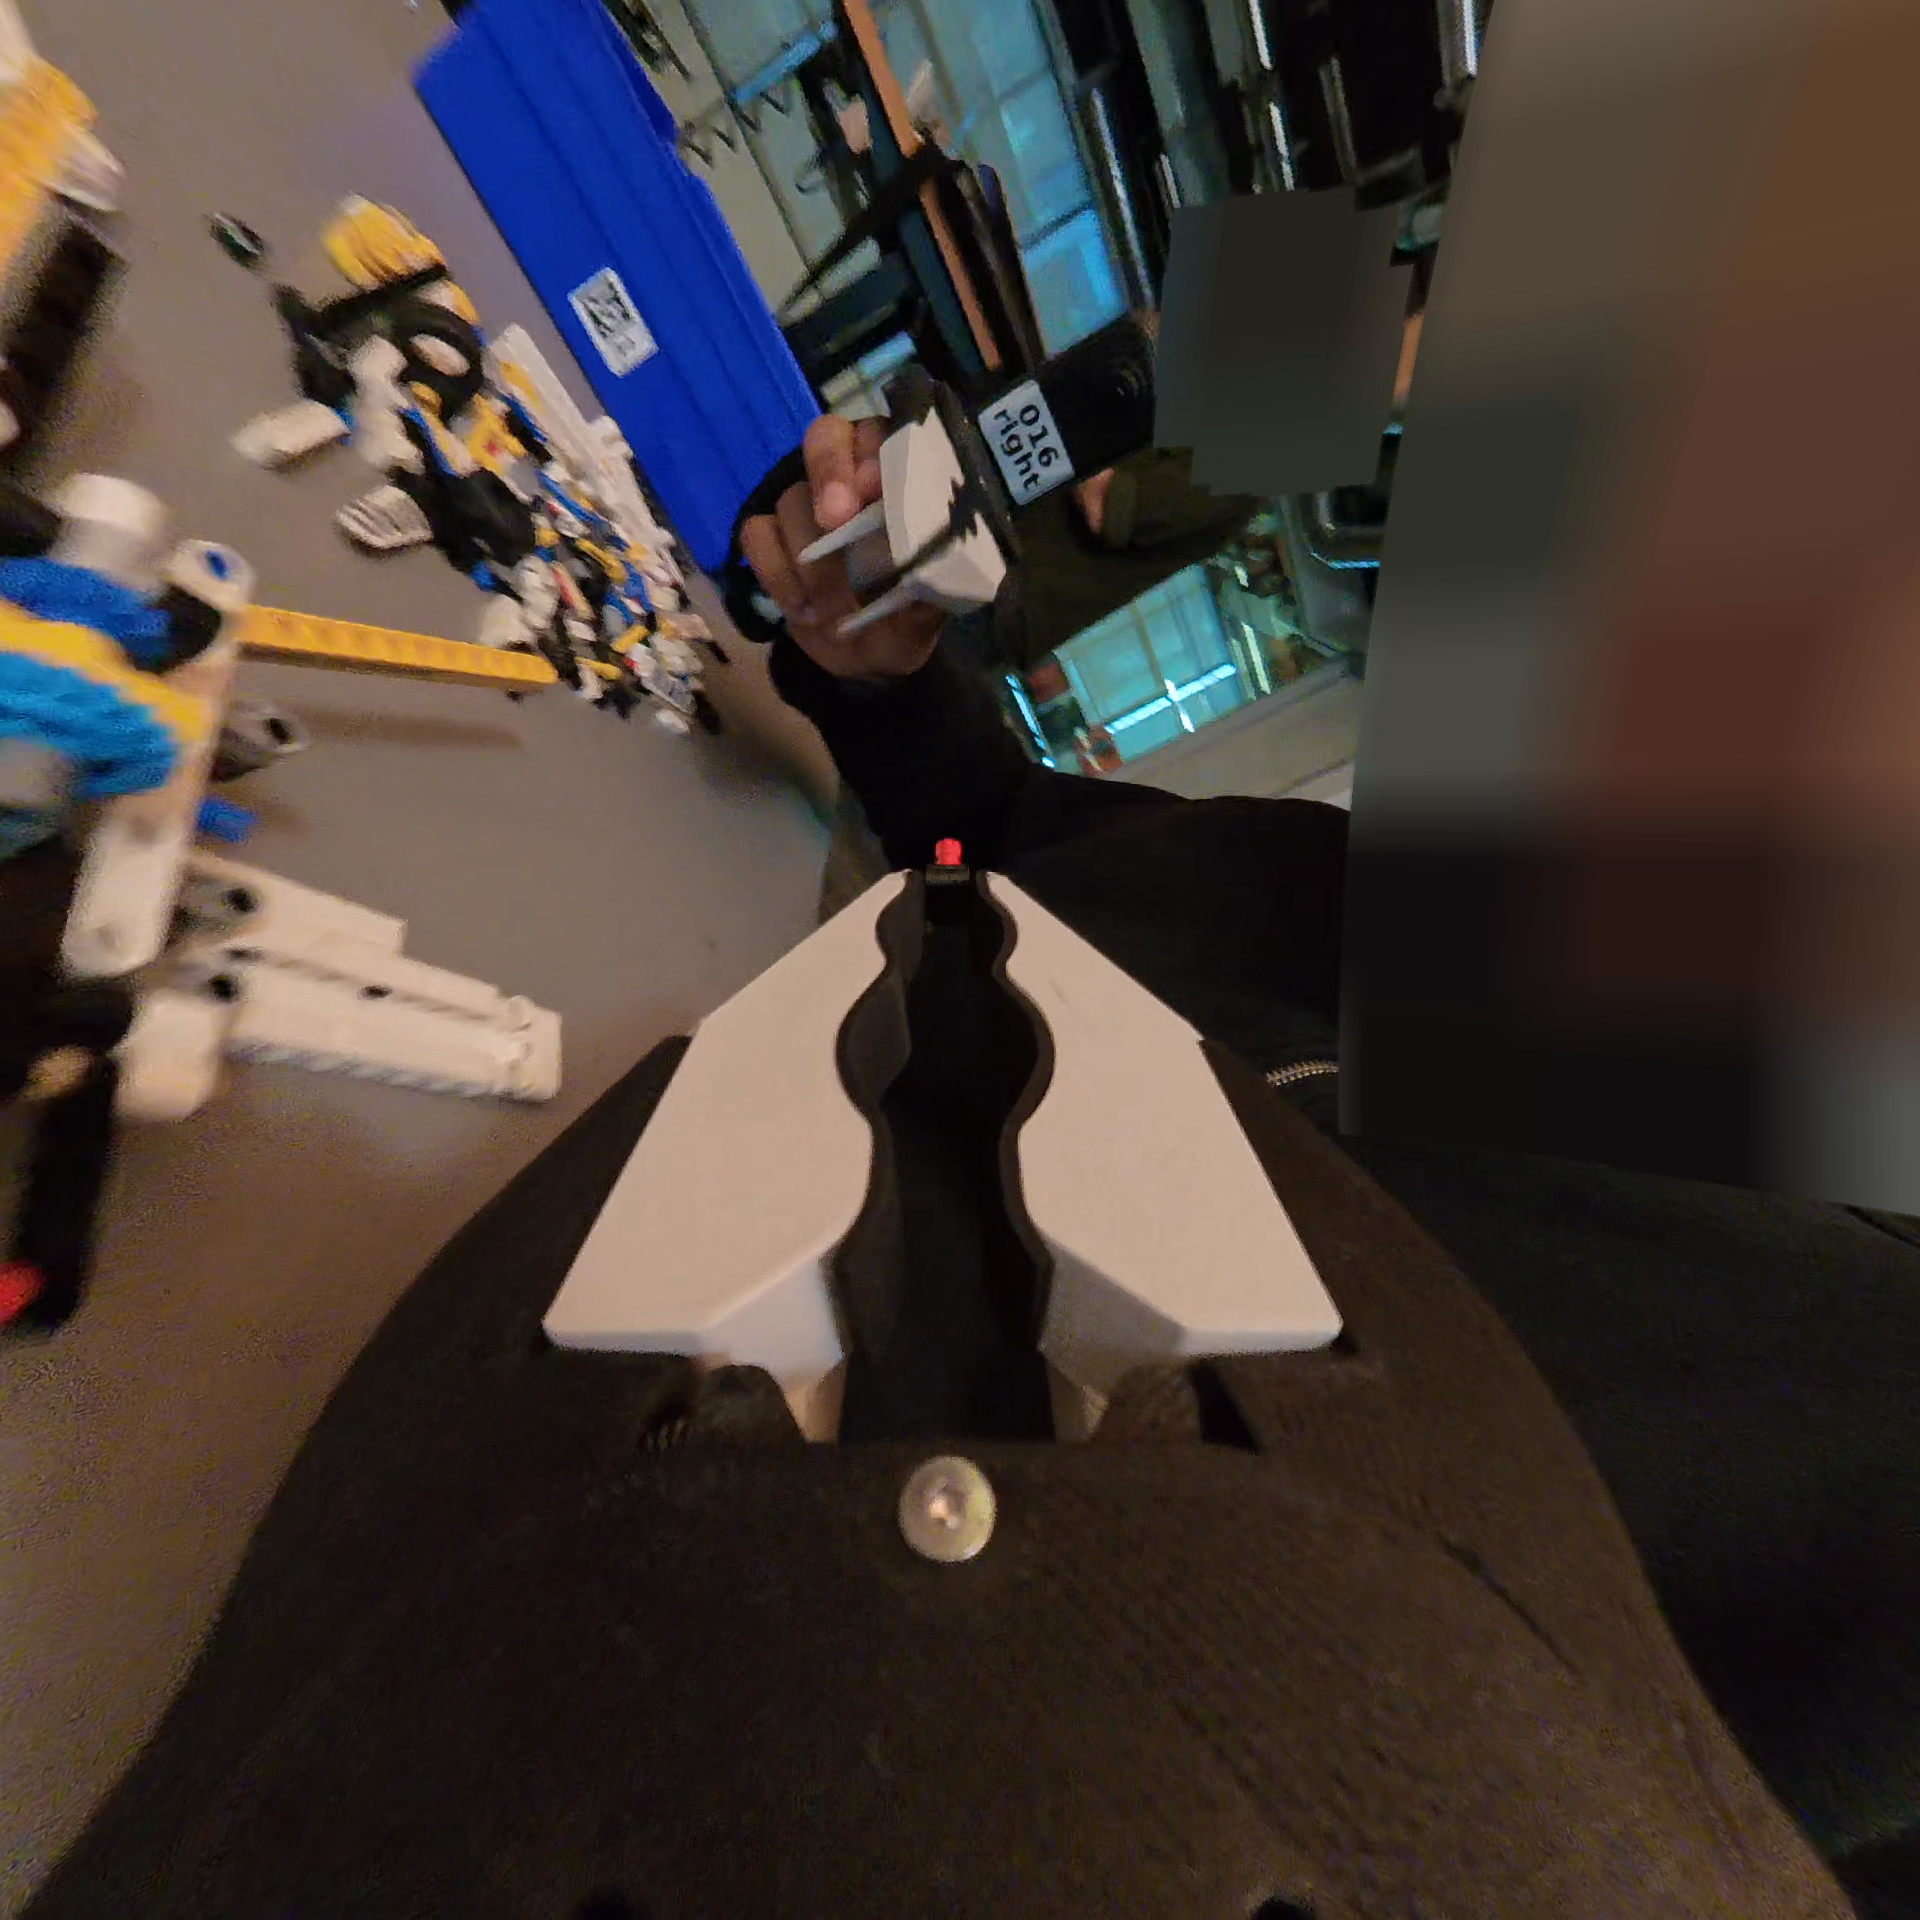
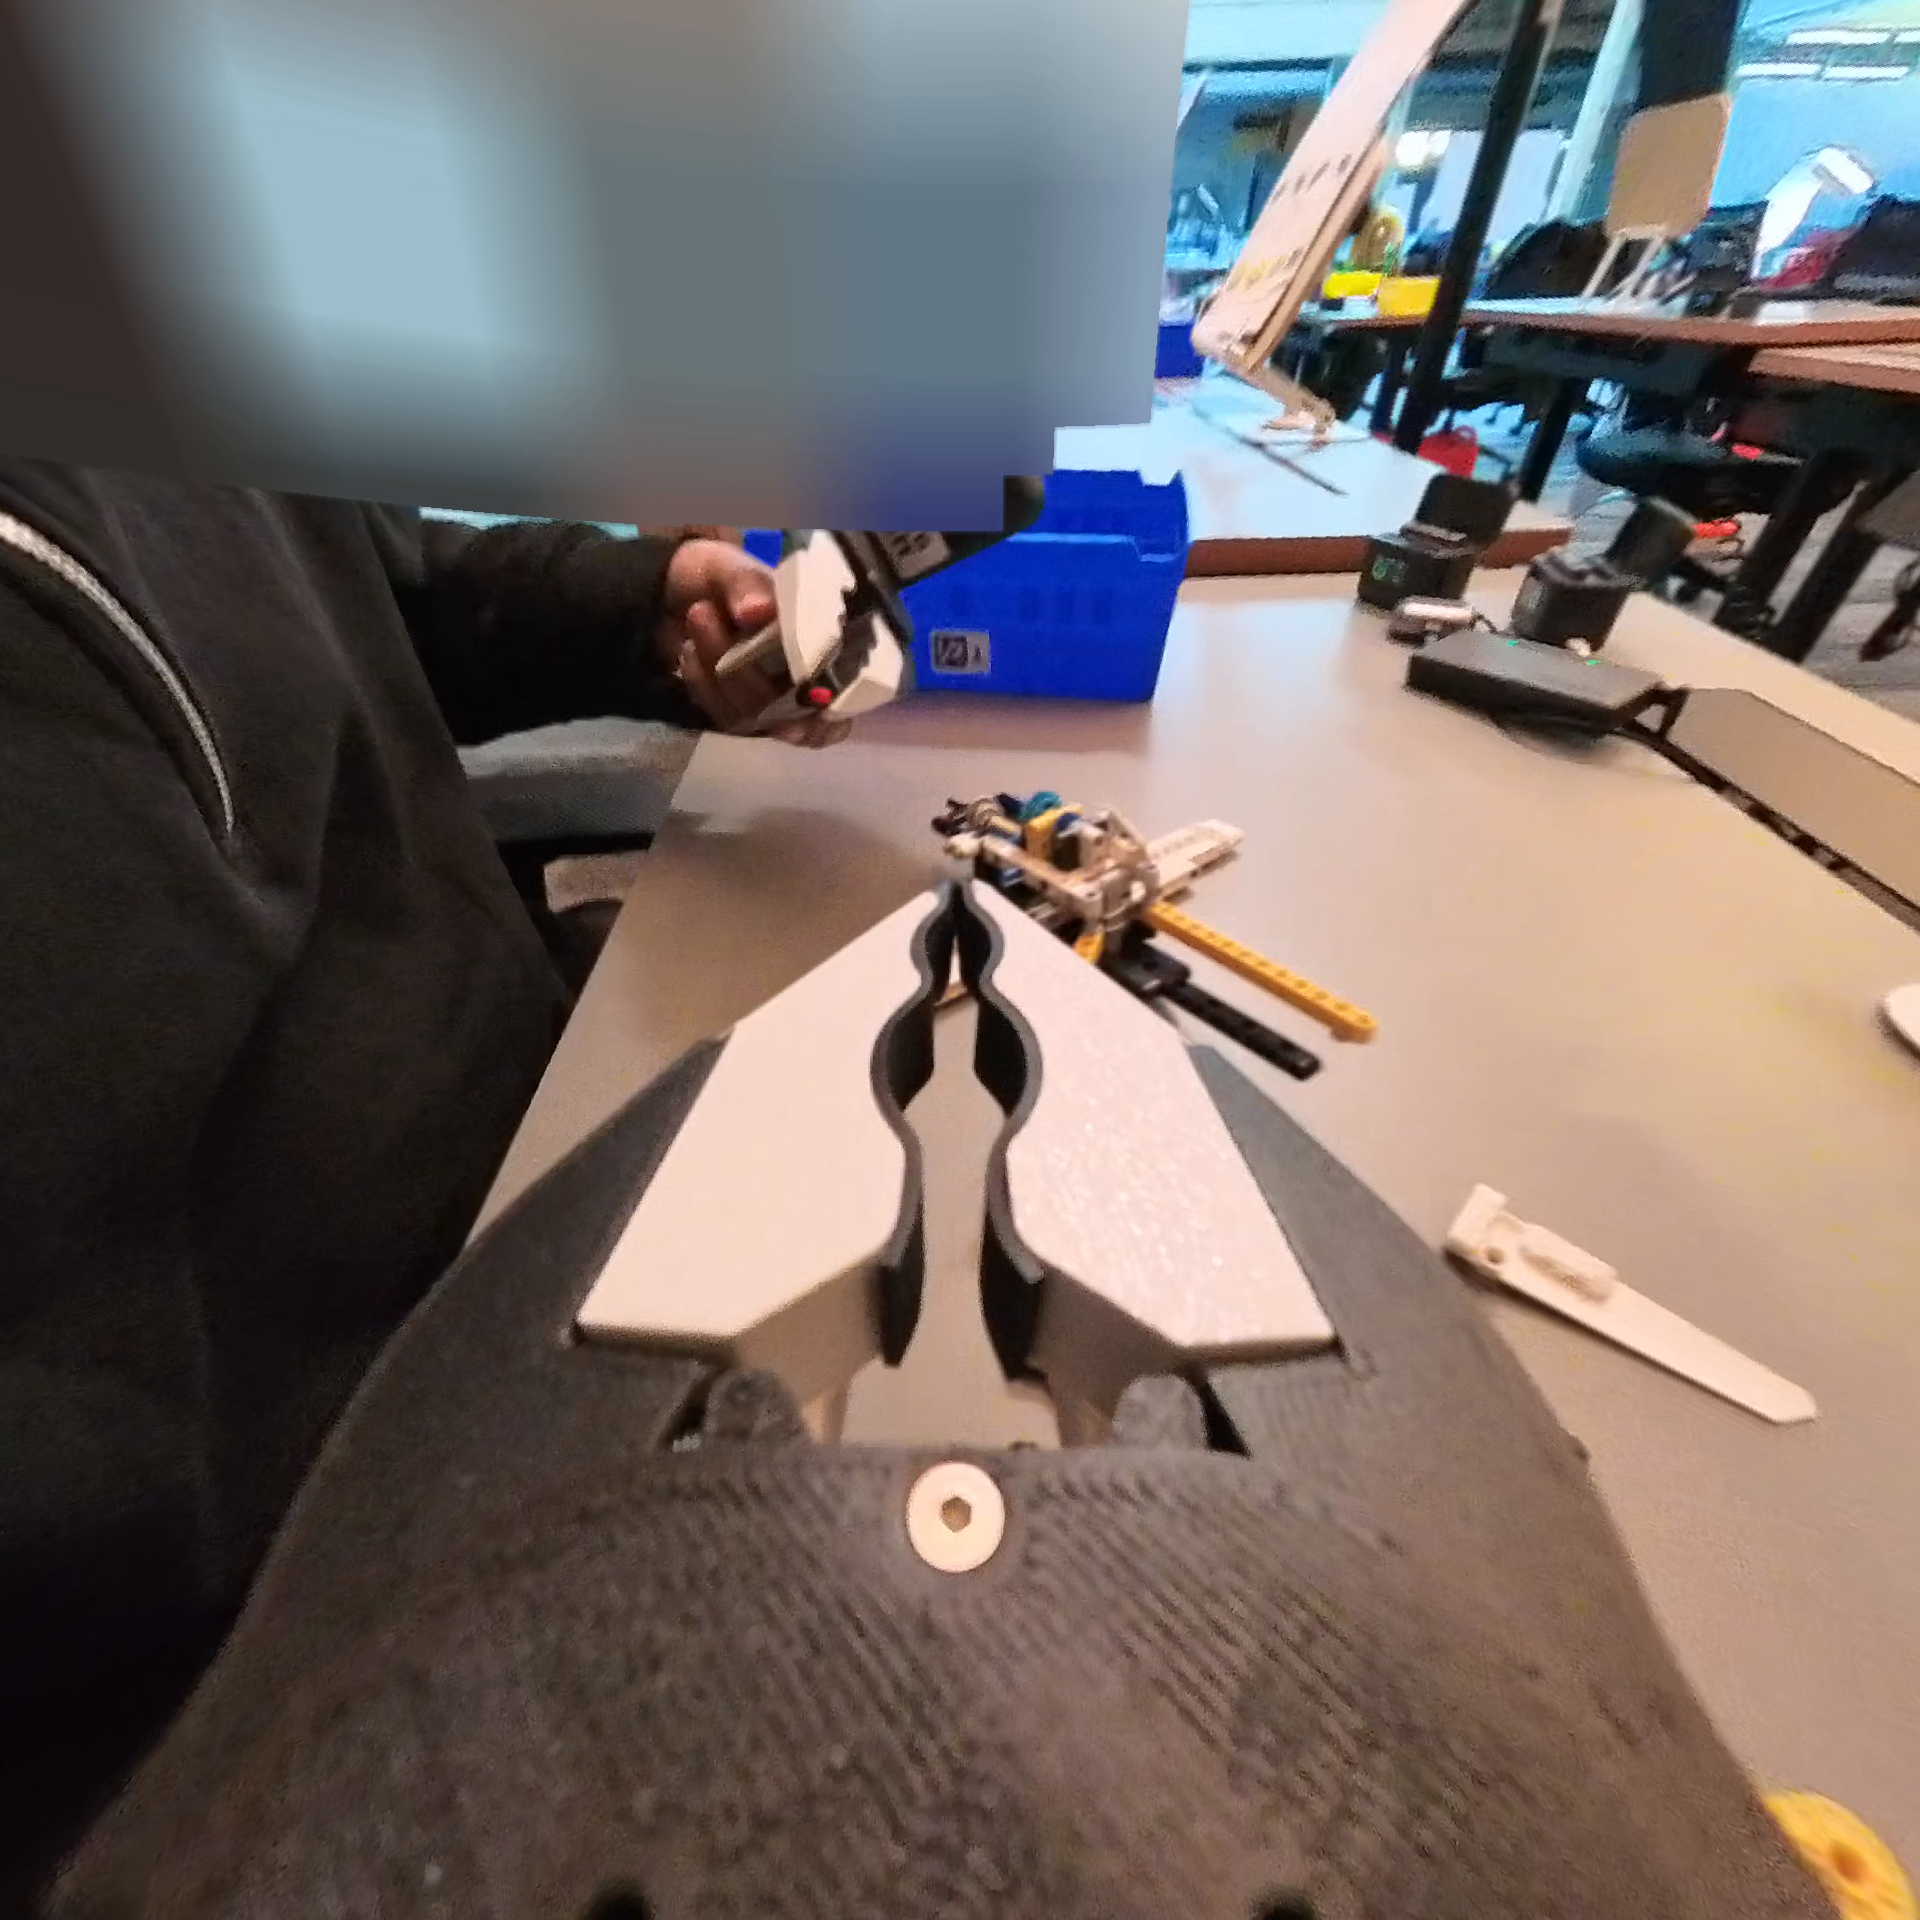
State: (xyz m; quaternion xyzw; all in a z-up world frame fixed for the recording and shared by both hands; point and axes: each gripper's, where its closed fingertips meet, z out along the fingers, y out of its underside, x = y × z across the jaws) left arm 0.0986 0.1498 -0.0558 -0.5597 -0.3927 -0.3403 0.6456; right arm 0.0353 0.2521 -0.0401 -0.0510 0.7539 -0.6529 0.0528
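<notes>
My left tongs [image 1: 947, 883] pinch small red-tipped black peg [image 1: 947, 854] at tips, raised off grey worktop [image 1: 540, 831] for clear handling. My right tongs [image 2: 958, 891] pressed together, empty, just beside multicoloured brick-built plastic model [image 2: 1081, 862].

Two handheld grippers: the left gripper [image 2: 821, 694] at ten o'clock, the right gripper [image 1: 831, 582] at twelve. One blue bin [image 2: 1049, 613], one red-tipped pin [image 1: 947, 854], one brick assembly [image 2: 1081, 862], one loose white panel [image 2: 1621, 1304] at four o'clock.

blue bin [image 2: 1049, 623], yellow beam [image 2: 1262, 977], seemingly red-tipped pin [image 1: 945, 854]
</notes>
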